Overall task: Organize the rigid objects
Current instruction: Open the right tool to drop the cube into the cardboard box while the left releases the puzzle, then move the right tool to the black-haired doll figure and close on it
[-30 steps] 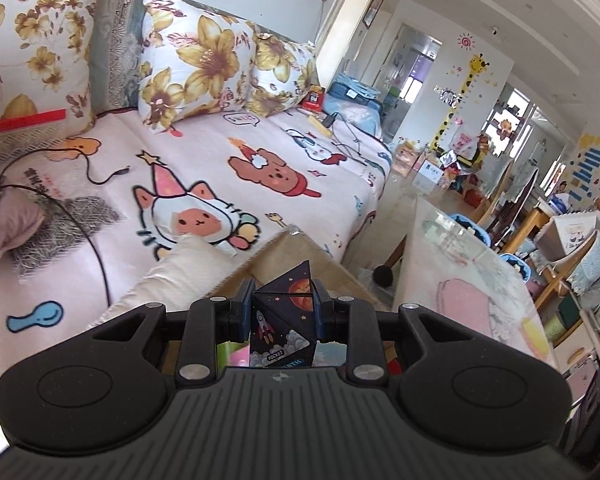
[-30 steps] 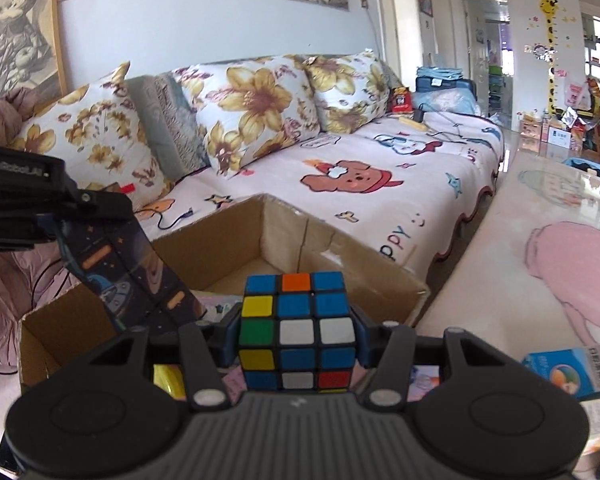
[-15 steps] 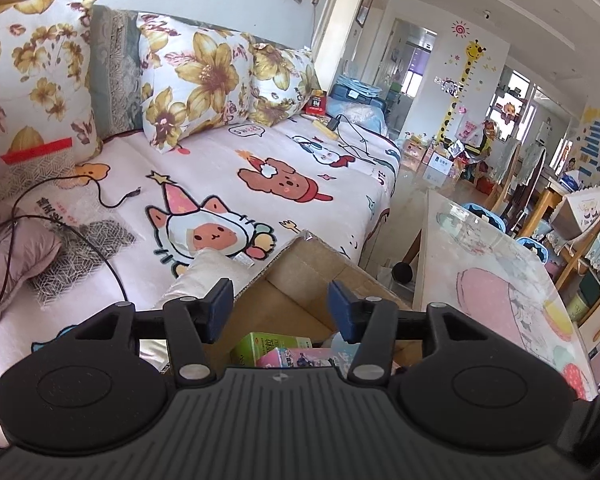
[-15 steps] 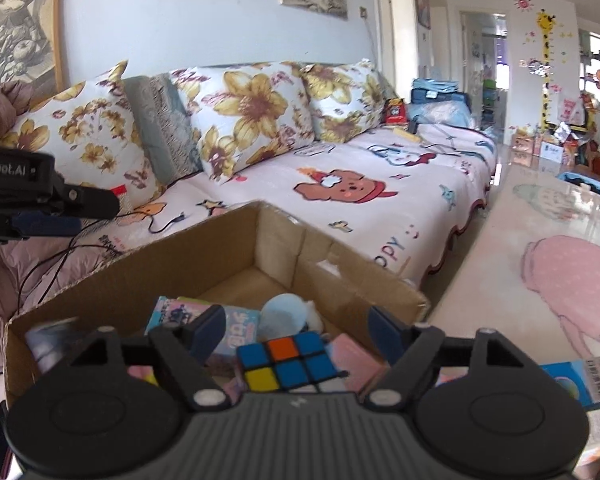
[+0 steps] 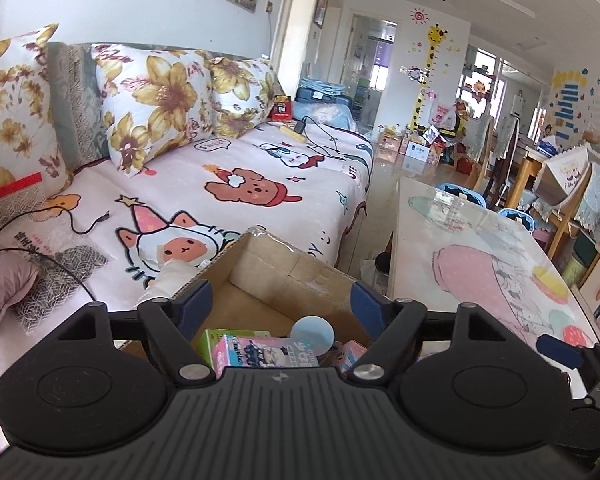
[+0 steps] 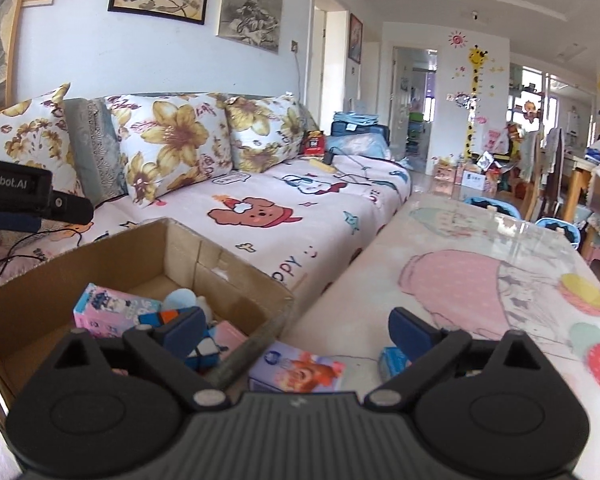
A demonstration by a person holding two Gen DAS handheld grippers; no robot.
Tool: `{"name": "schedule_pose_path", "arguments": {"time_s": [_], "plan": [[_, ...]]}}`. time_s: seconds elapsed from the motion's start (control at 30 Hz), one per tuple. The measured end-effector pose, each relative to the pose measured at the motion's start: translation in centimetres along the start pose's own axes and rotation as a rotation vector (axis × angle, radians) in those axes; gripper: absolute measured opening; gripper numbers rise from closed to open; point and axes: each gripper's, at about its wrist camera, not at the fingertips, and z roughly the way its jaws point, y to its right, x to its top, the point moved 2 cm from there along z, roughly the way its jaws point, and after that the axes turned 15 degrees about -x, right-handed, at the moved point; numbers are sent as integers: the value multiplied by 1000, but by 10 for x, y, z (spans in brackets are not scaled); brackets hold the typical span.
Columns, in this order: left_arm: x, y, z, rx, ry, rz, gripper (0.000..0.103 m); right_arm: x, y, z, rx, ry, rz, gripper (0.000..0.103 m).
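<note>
Left gripper (image 5: 278, 304): jaws spread wide, just opened, nothing between the pads; poised above the cardboard box (image 5: 260, 264), which stands beside the sofa (image 5: 260, 168).

Box contents, below and ahead of the left gripper: green carton (image 5: 216, 338) at left, pink printed carton (image 5: 260, 354) in the middle, pale blue round item (image 5: 313, 332) to its right.

Right gripper (image 6: 296, 328): jaws likewise just opened and empty, straddling the box's near corner. The puzzle cube (image 6: 172, 318) lies inside the box, tilted among the cartons, just behind the gripper's left finger (image 6: 182, 330).

Table (image 6: 480, 280), right of the box: a lilac printed box (image 6: 300, 370) lies below and between the open fingers; a small blue box (image 6: 394, 360) sits beside the right finger.
</note>
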Motion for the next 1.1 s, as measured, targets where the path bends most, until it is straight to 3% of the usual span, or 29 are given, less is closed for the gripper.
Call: {"name": "schedule_pose_path", "arguments": {"time_s": [0.3,1.1], "plan": [[-5,7,7,-38,-8,48,101,-19,21,-18,-60,35,-8,99],[-8,12,36,-122,-70,170,103,-55,78,-18,-151,-9,81,100]]}}
